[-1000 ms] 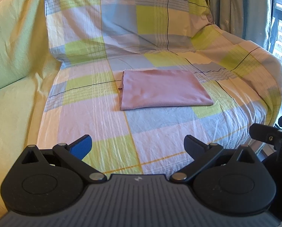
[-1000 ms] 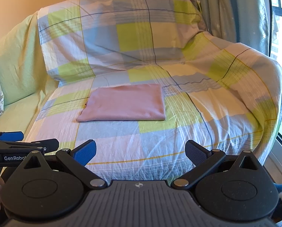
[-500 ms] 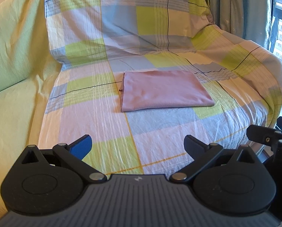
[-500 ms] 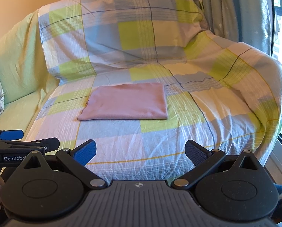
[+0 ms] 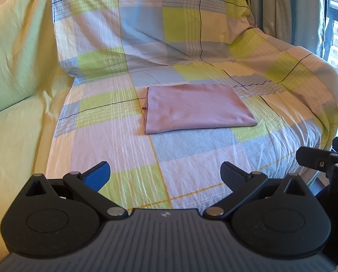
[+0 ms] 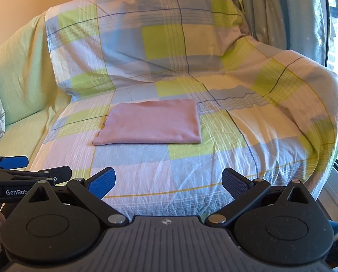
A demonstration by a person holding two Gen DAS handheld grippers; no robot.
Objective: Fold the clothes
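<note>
Pink garment [image 5: 197, 107], one smooth folded rectangle, lay flat on the seat of a sofa under one crinkled plaid sheet [image 5: 191, 158]. Two grippers, left gripper [image 5: 165, 173] and right gripper [image 6: 169, 180], hung wide apart, empty, well short of it.

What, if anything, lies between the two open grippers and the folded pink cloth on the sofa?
Nothing visible does. Only bare checked sheet lies between the left gripper, the right gripper and the pink cloth. Both grippers are open and empty, short of it.
</note>
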